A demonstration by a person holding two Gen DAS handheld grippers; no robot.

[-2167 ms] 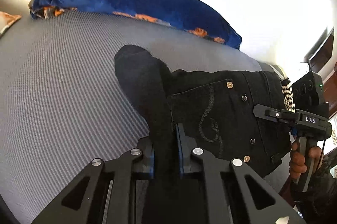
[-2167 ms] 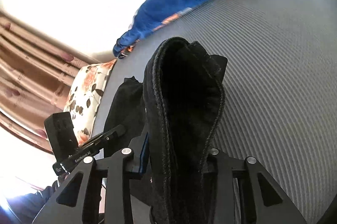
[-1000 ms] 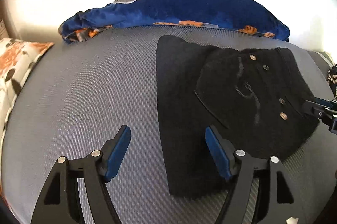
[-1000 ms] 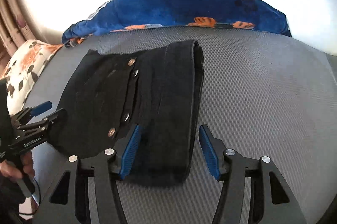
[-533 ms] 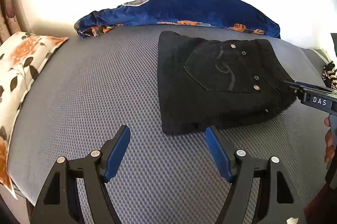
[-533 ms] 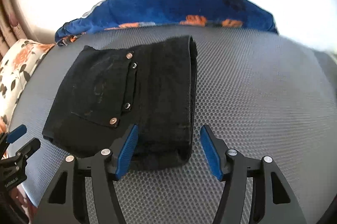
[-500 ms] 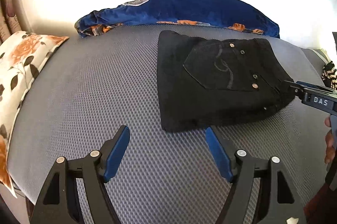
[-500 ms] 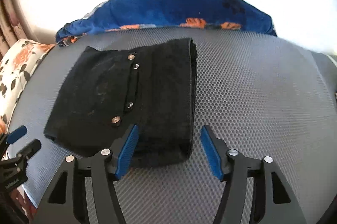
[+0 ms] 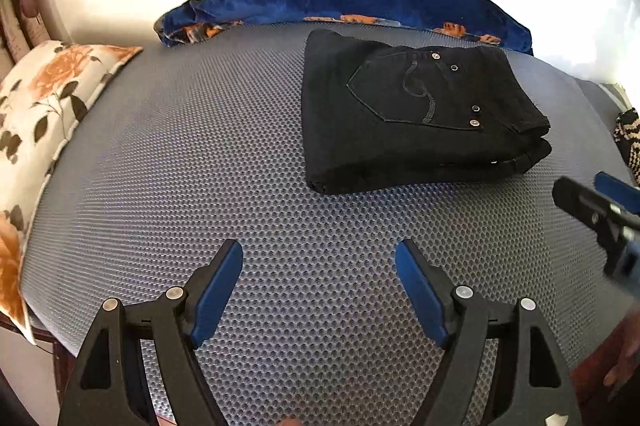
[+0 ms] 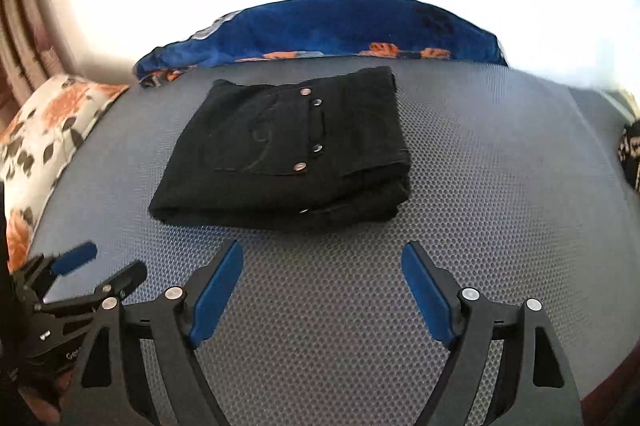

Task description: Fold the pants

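Note:
The black pants lie folded in a compact stack on the grey mat, back pocket with rivets facing up. They also show in the right wrist view. My left gripper is open and empty, held above the mat in front of the stack. My right gripper is open and empty, also in front of the stack and apart from it. The right gripper shows at the right edge of the left wrist view, and the left gripper shows at the lower left of the right wrist view.
A blue blanket with orange print lies along the far edge of the mat. A floral pillow lies at the left edge. A black and white patterned cloth sits at the right edge. A curtain hangs at the far left.
Both grippers let go of the pants and opened, then drew back toward the near edge. The folded stack now lies farther from both.

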